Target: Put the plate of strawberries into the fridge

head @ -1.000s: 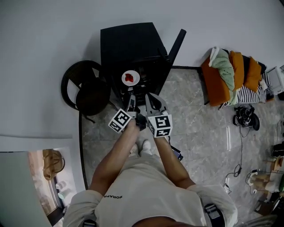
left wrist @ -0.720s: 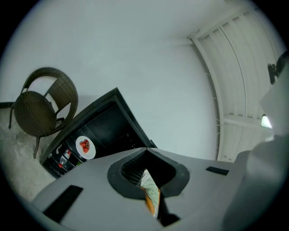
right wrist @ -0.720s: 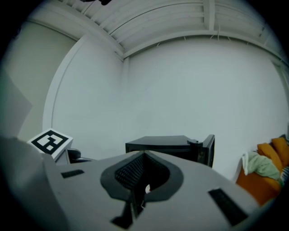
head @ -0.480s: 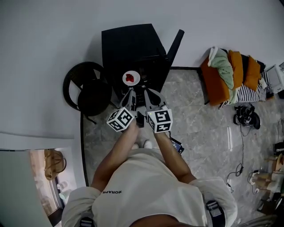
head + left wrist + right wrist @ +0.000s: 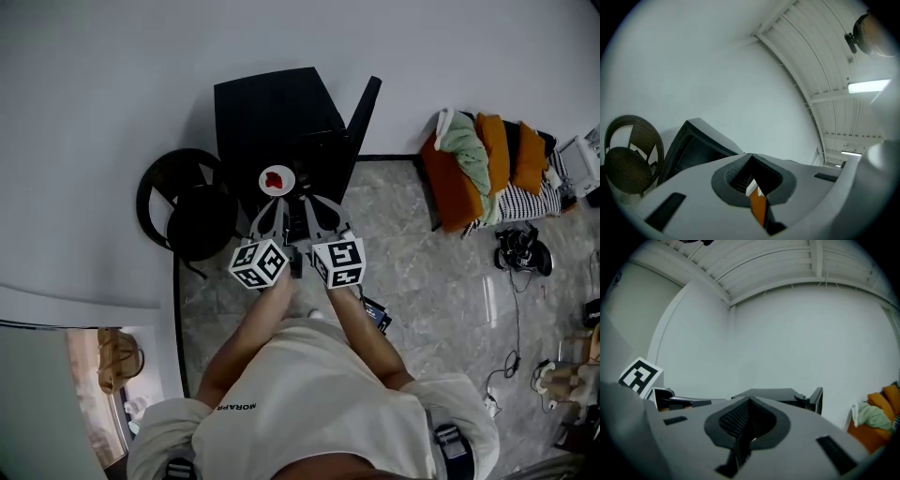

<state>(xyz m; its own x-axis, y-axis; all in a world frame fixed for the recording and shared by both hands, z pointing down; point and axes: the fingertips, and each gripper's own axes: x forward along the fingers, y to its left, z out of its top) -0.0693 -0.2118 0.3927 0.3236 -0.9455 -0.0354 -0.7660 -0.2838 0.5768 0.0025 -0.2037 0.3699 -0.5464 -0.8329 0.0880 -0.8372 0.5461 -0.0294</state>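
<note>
The plate [image 5: 263,184] with the strawberries [image 5: 276,177] sits inside the open fridge [image 5: 272,108], on a shelf close to the front opening, and the door [image 5: 363,105] is swung out to the right. Neither tool holds the plate. The left gripper [image 5: 273,206] hangs just in front of it with its jaws pressed together. Its own view shows only a thin white and orange sliver in the seam between them, which I cannot identify, and the tool points up towards the wall and ceiling. The right gripper [image 5: 315,204] is close beside it, jaws likewise closed with nothing between them. Both lie between the person's body and the fridge mouth. The placing looks done to me, so the step in hand is probably getting clear and then closing up. To do that well, draw both tools straight back towards the body and keep the tips level, so the left one does not catch the plate's near rim and drag it off the shelf. First check that the plate lies fully on the shelf with no rim past the front edge, or the door may knock it. The right gripper is nearer the door. It should go round the outside of the free edge and push slowly with closed jaws, so the berries do not roll. The chair [image 5: 187,202] stands close on the left, so the left elbow should stay tucked in.
</note>
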